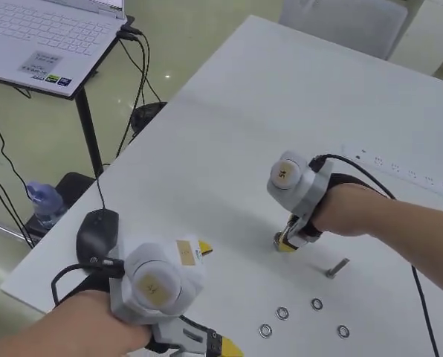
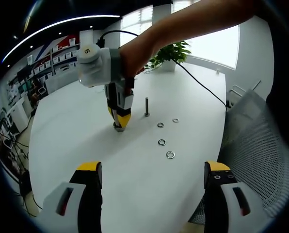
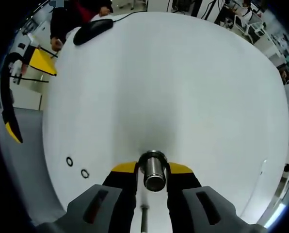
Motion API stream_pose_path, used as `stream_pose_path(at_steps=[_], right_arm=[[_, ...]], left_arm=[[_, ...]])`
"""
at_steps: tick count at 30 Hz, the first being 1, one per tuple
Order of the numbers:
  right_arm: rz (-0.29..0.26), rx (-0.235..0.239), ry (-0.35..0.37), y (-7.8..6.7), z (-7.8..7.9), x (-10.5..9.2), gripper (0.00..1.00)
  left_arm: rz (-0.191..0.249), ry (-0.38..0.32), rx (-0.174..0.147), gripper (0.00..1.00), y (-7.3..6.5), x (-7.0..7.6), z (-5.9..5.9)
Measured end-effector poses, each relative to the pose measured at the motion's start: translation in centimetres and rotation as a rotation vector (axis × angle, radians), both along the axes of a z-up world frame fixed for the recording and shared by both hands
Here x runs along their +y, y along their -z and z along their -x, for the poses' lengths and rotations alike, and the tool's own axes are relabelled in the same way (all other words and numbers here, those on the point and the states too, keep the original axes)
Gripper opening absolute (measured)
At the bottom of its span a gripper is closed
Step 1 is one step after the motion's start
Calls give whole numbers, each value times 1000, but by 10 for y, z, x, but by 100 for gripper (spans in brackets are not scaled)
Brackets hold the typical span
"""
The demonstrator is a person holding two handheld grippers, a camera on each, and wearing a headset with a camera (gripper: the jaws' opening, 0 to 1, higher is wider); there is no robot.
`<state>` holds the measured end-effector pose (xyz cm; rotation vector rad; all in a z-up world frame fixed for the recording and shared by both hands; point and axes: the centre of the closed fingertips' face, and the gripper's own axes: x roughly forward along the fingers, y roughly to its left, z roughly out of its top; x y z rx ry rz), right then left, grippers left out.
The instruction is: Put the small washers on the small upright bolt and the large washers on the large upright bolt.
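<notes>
— Left gripper (image 1: 216, 297)?
— Fingers wide apart, holding nothing, over the tabletop (image 1: 229, 149)
— Right gripper (image 1: 287, 242)?
— Fingers clamped on the large bolt (image 3: 154, 171), its end on the tabletop; four washers (image 1: 282, 313) and the upright small bolt (image 1: 337, 268) are nearby

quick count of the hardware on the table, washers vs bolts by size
washers: 4
small bolt, standing free: 1
large bolt, held in the right gripper: 1
total: 6
</notes>
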<state>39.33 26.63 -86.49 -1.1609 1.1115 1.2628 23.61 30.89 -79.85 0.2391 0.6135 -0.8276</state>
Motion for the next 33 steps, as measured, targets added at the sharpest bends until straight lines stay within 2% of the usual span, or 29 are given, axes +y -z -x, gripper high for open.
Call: stream_pose_path(at_steps=[7,17,19,23,27,30,33], right_arm=[[3,0,-14,0,1,1,24],[-11,2,6,-2,0,-1,30],[-21,-2,10,-7,-1,-2,31],[-82,-28,6,-20,-8,3,33],[-121,-30,-2,-32,-8,5,34],[-150,-29,-28,-41,-5,7,35],[-158,-23,-47,-48,-1,5,35]], left_arm=[[0,17,-18,87,-1,-2,0],[-41,40,-19,86,3,1,1],[-46,44,-17,86,3,0,1],[-52,57,-12,86,4,0,1],[-52,63,-10,84,1,0,0],[-68,81,-7,83,1,-2,2],[-65,88,-2,83,0,-4,3]])
